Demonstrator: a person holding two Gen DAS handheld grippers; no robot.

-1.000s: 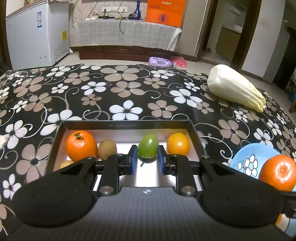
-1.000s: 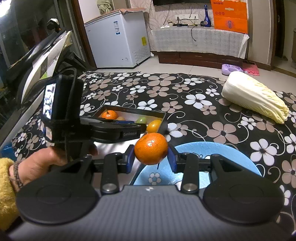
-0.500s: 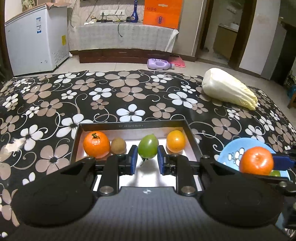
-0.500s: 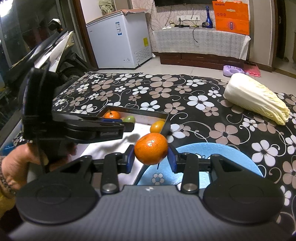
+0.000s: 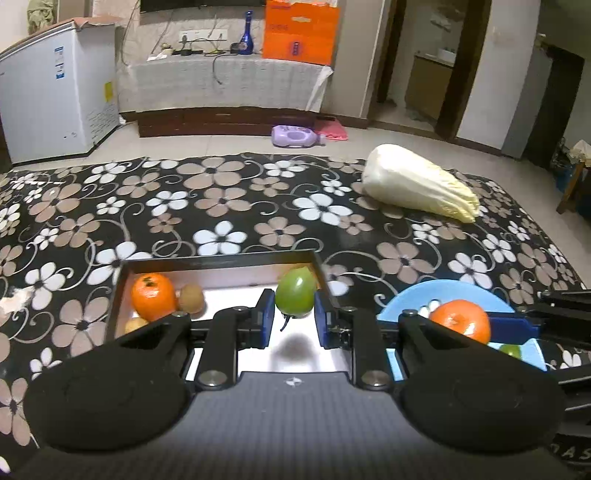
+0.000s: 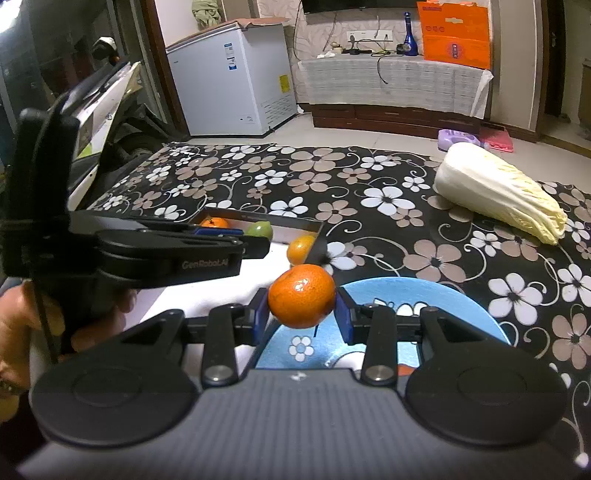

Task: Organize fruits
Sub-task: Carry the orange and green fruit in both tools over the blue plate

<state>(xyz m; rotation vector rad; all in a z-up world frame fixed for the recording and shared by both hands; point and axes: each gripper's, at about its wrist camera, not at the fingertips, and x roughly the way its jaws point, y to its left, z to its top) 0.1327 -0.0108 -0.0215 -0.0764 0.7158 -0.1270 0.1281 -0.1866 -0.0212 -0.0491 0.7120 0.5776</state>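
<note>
Left tool (image 5: pixel 294 322), clamped on the green fruit (image 5: pixel 295 296), has lifted it clear above the tray (image 5: pixel 221 260), so it is leaving. Right tool (image 6: pixel 301 314) grips an orange (image 6: pixel 301 297) over the blue plate (image 6: pixel 461 306).

A pale napa cabbage (image 5: pixel 419 184) lies on its side on the black floral tablecloth (image 5: pixel 221 199). Behind the table stands a white chest freezer (image 5: pixel 55 99). A blue bottle (image 5: pixel 246 33) and an orange bag (image 5: pixel 301 31) stand on a covered cabinet (image 5: pixel 221 85). A purple container (image 5: pixel 295 136) lies on the floor.
</note>
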